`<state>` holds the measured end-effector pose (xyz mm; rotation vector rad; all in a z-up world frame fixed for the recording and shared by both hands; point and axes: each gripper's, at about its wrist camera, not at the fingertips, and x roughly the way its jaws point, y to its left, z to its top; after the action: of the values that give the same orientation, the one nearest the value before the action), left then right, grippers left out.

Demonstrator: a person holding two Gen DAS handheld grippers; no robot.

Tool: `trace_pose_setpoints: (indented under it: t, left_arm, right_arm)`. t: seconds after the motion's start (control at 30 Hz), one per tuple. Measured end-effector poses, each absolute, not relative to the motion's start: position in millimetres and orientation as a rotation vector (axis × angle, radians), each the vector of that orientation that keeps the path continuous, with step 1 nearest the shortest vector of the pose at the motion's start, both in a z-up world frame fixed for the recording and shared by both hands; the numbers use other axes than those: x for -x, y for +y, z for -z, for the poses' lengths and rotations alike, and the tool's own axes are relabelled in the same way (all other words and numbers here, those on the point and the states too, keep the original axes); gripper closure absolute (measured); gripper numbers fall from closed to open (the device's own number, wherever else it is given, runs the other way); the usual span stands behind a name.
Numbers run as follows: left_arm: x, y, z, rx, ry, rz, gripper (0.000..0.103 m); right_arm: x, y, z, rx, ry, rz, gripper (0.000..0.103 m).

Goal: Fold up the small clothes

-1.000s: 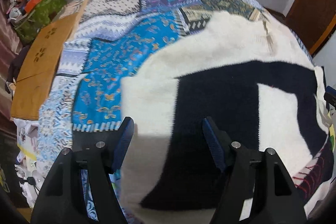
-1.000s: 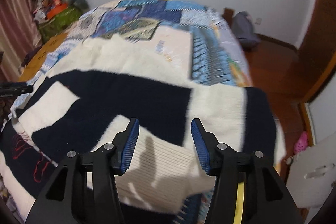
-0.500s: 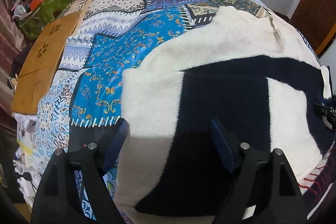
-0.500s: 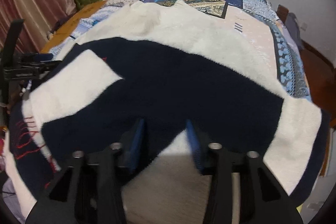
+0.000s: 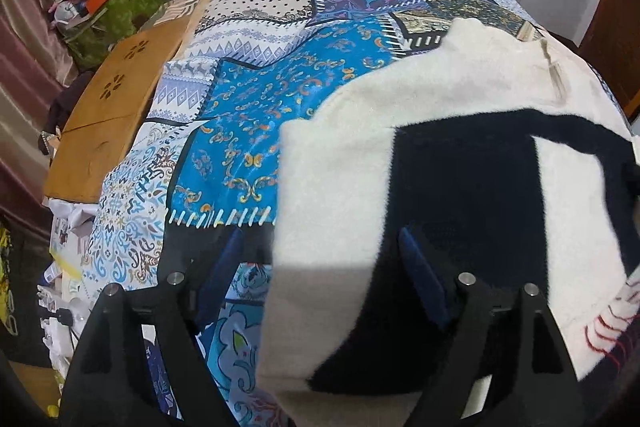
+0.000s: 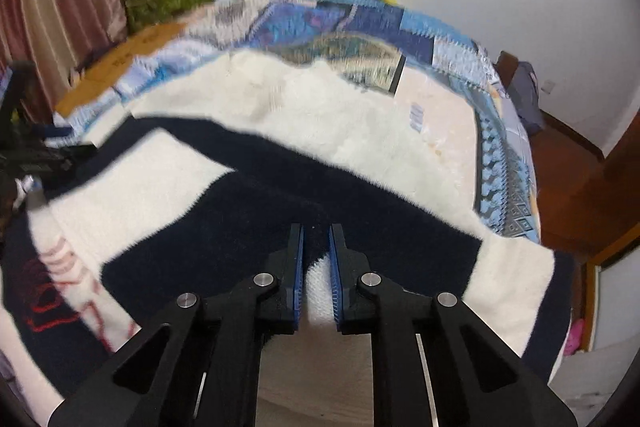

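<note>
A cream and navy knit sweater (image 5: 420, 155) lies spread on a bed with a blue patchwork cover (image 5: 256, 123). My left gripper (image 5: 320, 267) is open, low over the sweater's left sleeve edge, one finger over the cover and one over the navy part. In the right wrist view the sweater (image 6: 320, 123) fills the middle. My right gripper (image 6: 316, 239) is shut on a fold of the sweater where navy meets the cream ribbed hem. The left gripper shows at the left edge (image 6: 44, 155) of that view.
A wooden board (image 5: 116, 107) lies beside the bed on the left, with a green bag and clutter (image 5: 116, 3) behind it. A curtain (image 6: 56, 3) hangs at left. A wooden floor and door (image 6: 580, 179) lie right of the bed.
My right gripper dropped onto the sweater and closed on its fabric. My left gripper moved lower and closer to the sleeve edge, staying open.
</note>
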<state>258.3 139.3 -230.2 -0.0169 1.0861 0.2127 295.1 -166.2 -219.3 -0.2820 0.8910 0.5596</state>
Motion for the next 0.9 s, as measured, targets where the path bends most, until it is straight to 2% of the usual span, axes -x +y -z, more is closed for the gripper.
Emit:
trace_pose_setpoints:
  t: [0.03, 0.1, 0.23, 0.43, 0.57, 0.63, 0.73, 0.9]
  left_arm:
    - [-256, 137, 229, 0.011, 1.086, -0.2, 0.023]
    - [-252, 132, 227, -0.01, 1.084, -0.186, 0.023]
    - [-245, 123, 225, -0.053, 1.084, -0.168, 0.023]
    - [-238, 110, 213, -0.061, 1.075, -0.13, 0.023]
    - [-242, 90, 198, -0.053, 1.049, -0.081, 0.023]
    - [-246, 81, 194, -0.048, 1.045, -0.056, 0.023]
    - [-257, 59, 193, -0.045, 1.059, -0.02, 0.023]
    - [-273, 28, 205, -0.077, 1.097, 0.024, 0.023]
  right_arm:
    - [-297, -164, 226, 0.303, 0.916, -0.555, 0.091]
    - [-296, -163, 234, 0.326, 0.933, -0.542, 0.082]
    - [-292, -184, 234, 0.249, 0.955, -0.519, 0.058]
    - [-278, -227, 233, 0.124, 0.999, -0.479, 0.052]
    - [-262, -272, 224, 0.027, 0.958, -0.413, 0.051]
    - [-255, -301, 220, -0.053, 0.93, -0.358, 0.039]
    - [-250, -336, 222, -0.144, 0.92, -0.291, 0.033]
    - [-255, -379, 244, -0.226, 0.969, -0.186, 0.033]
